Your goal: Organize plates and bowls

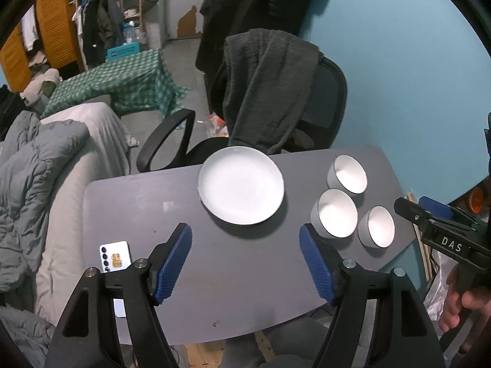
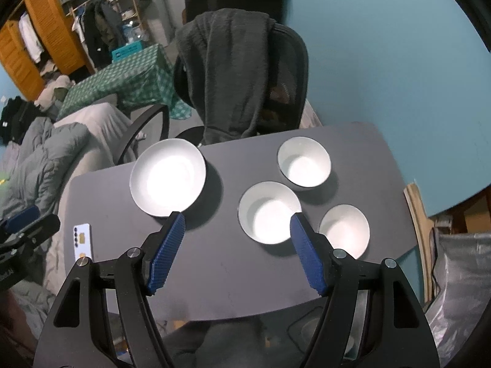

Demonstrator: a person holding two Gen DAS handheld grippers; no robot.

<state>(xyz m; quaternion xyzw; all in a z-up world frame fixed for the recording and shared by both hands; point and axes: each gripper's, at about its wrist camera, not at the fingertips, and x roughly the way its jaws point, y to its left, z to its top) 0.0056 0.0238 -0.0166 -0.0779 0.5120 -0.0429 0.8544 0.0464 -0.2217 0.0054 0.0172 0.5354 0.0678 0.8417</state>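
A white plate point(image 1: 241, 185) point(image 2: 168, 178) lies at the far side of the small grey table point(image 1: 233, 270) point(image 2: 233, 276). To its right stand three white bowls: a far one point(image 1: 348, 174) point(image 2: 304, 162), a middle one point(image 1: 336, 212) point(image 2: 269, 212) and a near right one point(image 1: 378, 226) point(image 2: 344, 230). My left gripper point(image 1: 245, 242) hovers above the table's near half, open, nothing between its blue pads. My right gripper point(image 2: 237, 233) hangs above the table in front of the middle bowl, open and empty. It also shows at the right edge of the left wrist view, held by a hand point(image 1: 460, 300).
A white phone point(image 1: 115, 257) point(image 2: 82, 242) lies at the table's left edge. A black office chair point(image 1: 319, 104) draped with a dark garment point(image 2: 227, 73) stands behind the table. A bed with grey bedding point(image 1: 40, 165) lies to the left. A blue wall rises at the right.
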